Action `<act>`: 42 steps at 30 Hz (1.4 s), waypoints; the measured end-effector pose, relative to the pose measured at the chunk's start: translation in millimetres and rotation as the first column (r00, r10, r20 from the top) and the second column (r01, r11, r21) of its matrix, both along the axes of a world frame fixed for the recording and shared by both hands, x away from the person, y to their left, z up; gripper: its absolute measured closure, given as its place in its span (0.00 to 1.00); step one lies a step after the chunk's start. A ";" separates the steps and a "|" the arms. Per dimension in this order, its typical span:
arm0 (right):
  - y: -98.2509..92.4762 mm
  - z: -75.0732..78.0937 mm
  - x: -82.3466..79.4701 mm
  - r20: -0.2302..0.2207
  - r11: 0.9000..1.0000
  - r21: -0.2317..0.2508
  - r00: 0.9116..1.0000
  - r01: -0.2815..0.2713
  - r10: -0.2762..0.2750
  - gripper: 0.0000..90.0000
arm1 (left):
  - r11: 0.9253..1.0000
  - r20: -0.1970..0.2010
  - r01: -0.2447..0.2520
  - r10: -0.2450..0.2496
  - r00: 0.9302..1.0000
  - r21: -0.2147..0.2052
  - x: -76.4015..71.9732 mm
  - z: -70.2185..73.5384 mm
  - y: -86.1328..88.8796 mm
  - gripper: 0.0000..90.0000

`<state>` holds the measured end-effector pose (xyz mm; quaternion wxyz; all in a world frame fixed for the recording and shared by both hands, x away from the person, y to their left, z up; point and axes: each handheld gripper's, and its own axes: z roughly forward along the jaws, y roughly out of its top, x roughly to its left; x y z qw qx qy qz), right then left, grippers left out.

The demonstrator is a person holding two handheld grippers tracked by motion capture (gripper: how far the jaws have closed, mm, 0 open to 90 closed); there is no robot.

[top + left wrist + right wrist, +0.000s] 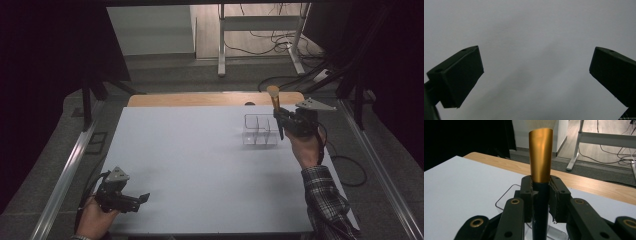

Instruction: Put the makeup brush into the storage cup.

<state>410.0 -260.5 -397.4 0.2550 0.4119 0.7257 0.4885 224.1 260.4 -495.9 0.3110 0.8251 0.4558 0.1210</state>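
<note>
Tabletop [200, 165]: pale grey-white sheet laid over a wooden board, whose far edge shows as a tan strip.

Clear organiser [260, 130]: transparent box with inner dividers, standing on the tabletop at far right. In the right gripper view its rounded rim [506, 197] sits below and beyond the tongs.

Makeup brush [274, 102]: dark handle, gold ferrule [540, 155], pale bristle tip at top. Held upright, just right of the organiser and raised above it; whether its lower end touches the organiser or the tabletop cannot be told.

Right tongs [280, 120]: held in the person's right hand [306, 147], plaid sleeve [325, 200] behind. Jaws clamped together on the brush's dark handle just below the ferrule, pads pressed against either side [541, 195].

Left tongs [142, 199]: held in the left hand [92, 220] at the near left corner of the tabletop, well apart from the organiser. Jaws stand wide apart with nothing between them [536, 72], over bare tabletop surface.

Background: dark surroundings, floor with cables and a white metal frame leg at far side.
</note>
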 end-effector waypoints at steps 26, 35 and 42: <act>4.2 2.1 20.8 0.033 1.000 0.013 0.999 0.029 -0.029 0.83 | 1.000 -0.004 0.001 -0.001 1.000 -0.002 0.4 -0.6 0.1 0.00; 6.8 0.1 28.4 0.039 0.999 0.004 0.999 0.033 -0.033 0.83 | 1.000 -0.004 -0.001 0.001 1.000 -0.002 0.5 -0.8 0.4 0.00; 8.6 0.8 34.7 0.050 0.999 0.003 0.998 0.042 -0.042 0.83 | 1.000 -0.004 -0.002 0.002 1.000 -0.003 0.6 -1.1 0.6 0.00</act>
